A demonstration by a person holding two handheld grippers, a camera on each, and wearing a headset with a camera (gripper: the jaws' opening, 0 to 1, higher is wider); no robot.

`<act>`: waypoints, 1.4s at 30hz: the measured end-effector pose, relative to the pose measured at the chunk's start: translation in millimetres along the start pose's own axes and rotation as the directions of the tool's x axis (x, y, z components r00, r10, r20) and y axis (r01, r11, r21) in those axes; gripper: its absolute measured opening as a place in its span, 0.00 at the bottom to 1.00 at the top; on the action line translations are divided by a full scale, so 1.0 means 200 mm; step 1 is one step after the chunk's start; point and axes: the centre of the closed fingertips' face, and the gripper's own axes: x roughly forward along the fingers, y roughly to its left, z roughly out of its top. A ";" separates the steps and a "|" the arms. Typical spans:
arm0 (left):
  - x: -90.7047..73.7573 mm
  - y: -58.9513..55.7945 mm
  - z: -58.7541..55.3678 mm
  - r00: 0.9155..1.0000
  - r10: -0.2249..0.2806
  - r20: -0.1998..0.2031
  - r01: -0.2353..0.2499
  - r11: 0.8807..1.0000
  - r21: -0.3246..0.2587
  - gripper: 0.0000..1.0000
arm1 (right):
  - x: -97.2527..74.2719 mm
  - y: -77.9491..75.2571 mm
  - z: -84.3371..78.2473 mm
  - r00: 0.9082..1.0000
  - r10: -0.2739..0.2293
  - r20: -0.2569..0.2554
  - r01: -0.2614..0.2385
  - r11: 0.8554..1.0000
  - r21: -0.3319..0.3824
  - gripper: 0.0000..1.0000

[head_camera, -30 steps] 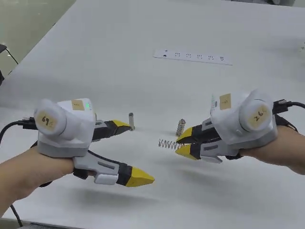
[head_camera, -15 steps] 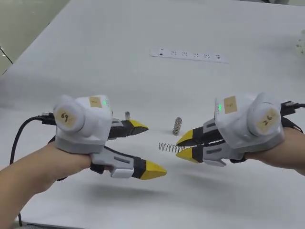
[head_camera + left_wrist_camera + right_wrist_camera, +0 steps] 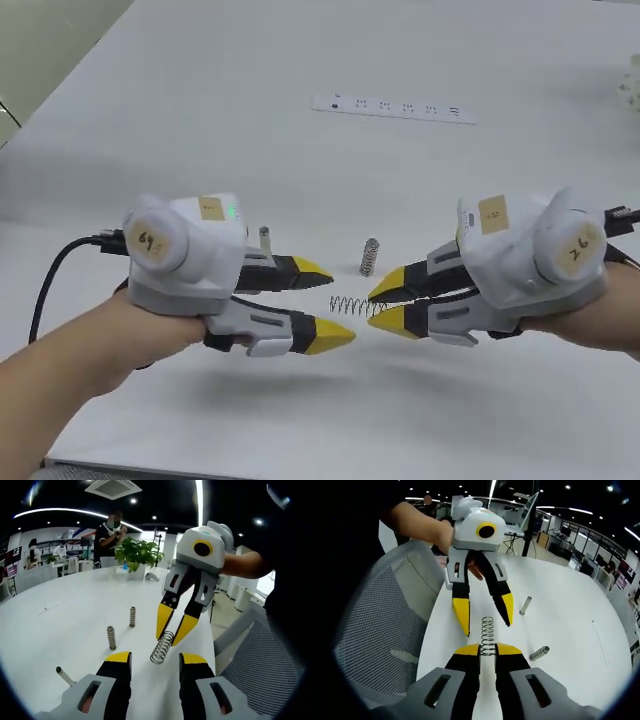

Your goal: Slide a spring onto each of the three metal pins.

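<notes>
A thin coiled wire spring (image 3: 350,305) is gripped by one end between the yellow-tipped jaws of the right gripper (image 3: 384,303). These jaws are drawn in to a narrow gap, and in the right gripper view the coil is seen pinched between their tips. The spring is carried roughly level above the white tabletop (image 3: 300,160), with its free end pointed at the left gripper (image 3: 328,303). The jaws of the left gripper are spread fairly wide and nothing is held in them. The free end of the spring is seen at the gap between their tips, but whether it touches either tip cannot be made out.

A bare grey metal pin (image 3: 264,237) is stood upright on the tabletop just behind the left gripper. A second upright pin already wrapped in a spring (image 3: 370,257) is placed between the two grippers, a little farther back. In the left gripper view a third sprung pin (image 3: 132,616) is seen standing beyond it. A long white power strip (image 3: 392,108) is laid well apart, toward the far side of the tabletop.
</notes>
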 end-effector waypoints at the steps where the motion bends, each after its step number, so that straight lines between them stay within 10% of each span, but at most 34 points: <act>1: 0.01 -0.01 0.01 1.000 -0.010 0.005 0.010 1.000 0.002 0.27 | 0.00 0.00 0.00 1.000 0.001 0.003 -0.001 1.000 -0.002 0.08; 21: 0.01 -0.04 0.02 0.999 -0.040 0.016 0.039 0.998 0.051 0.04 | -0.02 0.00 0.02 1.000 0.010 0.006 -0.010 1.000 -0.019 0.08; 42: 0.00 -0.09 0.04 0.997 -0.080 0.021 0.078 0.994 0.070 0.02 | -0.03 0.01 0.03 0.999 0.013 0.037 -0.014 0.999 0.031 0.09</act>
